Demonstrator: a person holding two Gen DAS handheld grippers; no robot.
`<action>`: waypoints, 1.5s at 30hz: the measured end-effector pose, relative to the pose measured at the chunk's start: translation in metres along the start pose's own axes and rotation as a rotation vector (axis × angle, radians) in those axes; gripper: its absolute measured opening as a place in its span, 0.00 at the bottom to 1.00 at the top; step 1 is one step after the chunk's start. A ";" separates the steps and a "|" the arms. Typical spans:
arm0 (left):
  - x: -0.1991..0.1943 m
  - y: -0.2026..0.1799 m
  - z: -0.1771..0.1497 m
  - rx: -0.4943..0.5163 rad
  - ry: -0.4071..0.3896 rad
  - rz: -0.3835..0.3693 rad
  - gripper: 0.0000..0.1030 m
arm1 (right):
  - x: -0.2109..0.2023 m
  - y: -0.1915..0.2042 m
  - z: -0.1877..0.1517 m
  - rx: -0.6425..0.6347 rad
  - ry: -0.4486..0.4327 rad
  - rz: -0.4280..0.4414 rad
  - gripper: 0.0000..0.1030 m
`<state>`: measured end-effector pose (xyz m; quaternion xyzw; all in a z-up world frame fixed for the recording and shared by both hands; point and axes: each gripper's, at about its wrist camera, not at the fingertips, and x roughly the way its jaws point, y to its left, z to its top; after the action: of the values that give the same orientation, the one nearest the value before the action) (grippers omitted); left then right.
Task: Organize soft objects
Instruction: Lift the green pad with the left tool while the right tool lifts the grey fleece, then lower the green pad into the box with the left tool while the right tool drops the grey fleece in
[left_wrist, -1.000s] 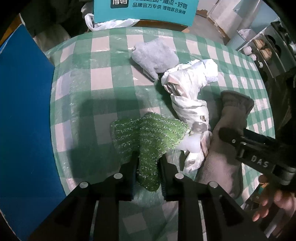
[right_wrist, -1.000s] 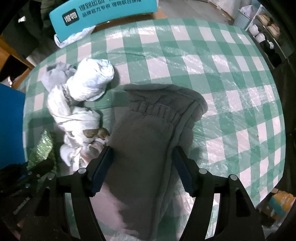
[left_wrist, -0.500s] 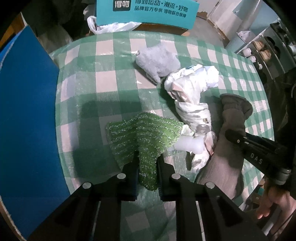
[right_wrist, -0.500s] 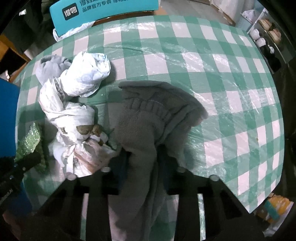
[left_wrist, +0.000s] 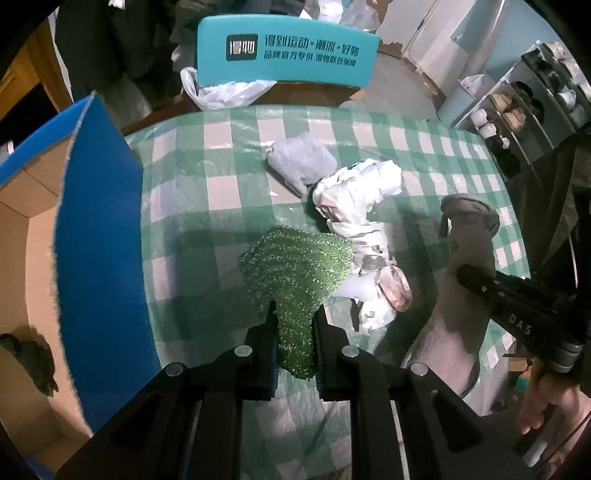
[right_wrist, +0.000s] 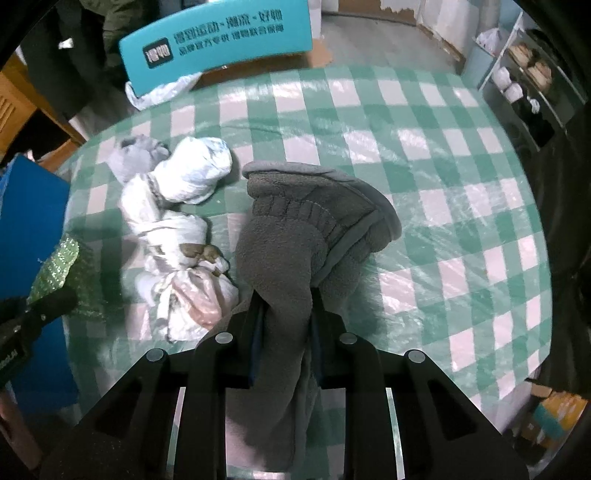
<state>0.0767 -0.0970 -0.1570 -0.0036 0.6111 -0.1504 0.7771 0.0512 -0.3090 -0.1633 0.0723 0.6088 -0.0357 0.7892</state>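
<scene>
Green-and-white checked plastic covers the tabletop (left_wrist: 229, 192), with a teal sign (left_wrist: 288, 55) at its far edge and a blue-sided cardboard box (left_wrist: 99, 236) standing open on the left. My left tool (left_wrist: 294, 325) is clamped tight on the near end of a sparkly green knitted cloth (left_wrist: 295, 258), whose far part fans out limp over the tabletop. My right tool (right_wrist: 286, 317) is closing on a fold of a thick grey fleece piece (right_wrist: 295, 236); the fleece is bunched between the pads and its far end slumps on the tabletop. Between the two lies a knotted white bundle (right_wrist: 173, 229), with a pale grey cloth (left_wrist: 301, 166) just beyond it. I judge both pieces light, floppy and not fragile. The fleece is bulky, so a deep pinch on a gathered fold seems safest; the glittery knit may slide, so I would hold it well inside the edge.
</scene>
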 end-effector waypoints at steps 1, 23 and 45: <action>-0.004 0.000 -0.001 0.002 -0.008 0.000 0.14 | -0.004 0.001 -0.001 -0.006 -0.007 -0.001 0.19; -0.089 -0.006 -0.022 0.069 -0.164 0.043 0.14 | -0.089 0.050 -0.003 -0.176 -0.179 0.048 0.19; -0.144 0.034 -0.038 0.011 -0.273 0.081 0.14 | -0.132 0.116 -0.001 -0.296 -0.259 0.126 0.19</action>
<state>0.0189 -0.0239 -0.0367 0.0049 0.4985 -0.1202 0.8585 0.0333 -0.1990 -0.0279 -0.0115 0.4951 0.0945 0.8636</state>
